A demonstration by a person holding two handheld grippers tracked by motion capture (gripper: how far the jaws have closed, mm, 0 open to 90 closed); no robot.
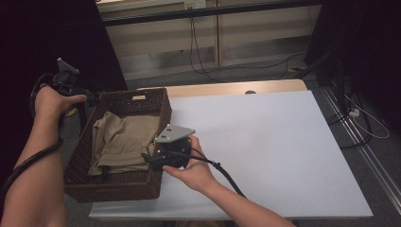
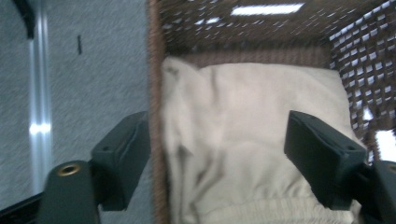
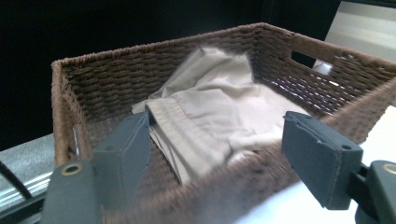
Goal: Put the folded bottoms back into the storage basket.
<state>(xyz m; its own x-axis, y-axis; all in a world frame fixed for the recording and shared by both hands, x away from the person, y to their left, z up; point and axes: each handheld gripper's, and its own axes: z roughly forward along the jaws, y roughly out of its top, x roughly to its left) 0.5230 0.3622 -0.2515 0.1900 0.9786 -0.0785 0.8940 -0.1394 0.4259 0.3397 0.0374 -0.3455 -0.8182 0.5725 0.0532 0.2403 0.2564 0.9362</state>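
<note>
So the white counter (image 1: 265, 151) has a brown wicker basket (image 1: 158, 101) at its left edge, with a folded beige cloth (image 1: 123, 142) lying inside. The right gripper (image 3: 217, 154) hangs at the basket's near right wall and the left gripper (image 2: 219, 156) over its left rim; both have fingers apart, gripping nothing.

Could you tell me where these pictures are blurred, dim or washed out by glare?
High view: dim overall, the upper corners almost black, yet the basket and beige cloth read clearly. Left gripper view: softly blurred throughout, with a bright glare streak on the floor at the left. Right gripper view: the cloth is fairly sharp, the basket's near rim smears out of focus, and the background is dark.
</note>
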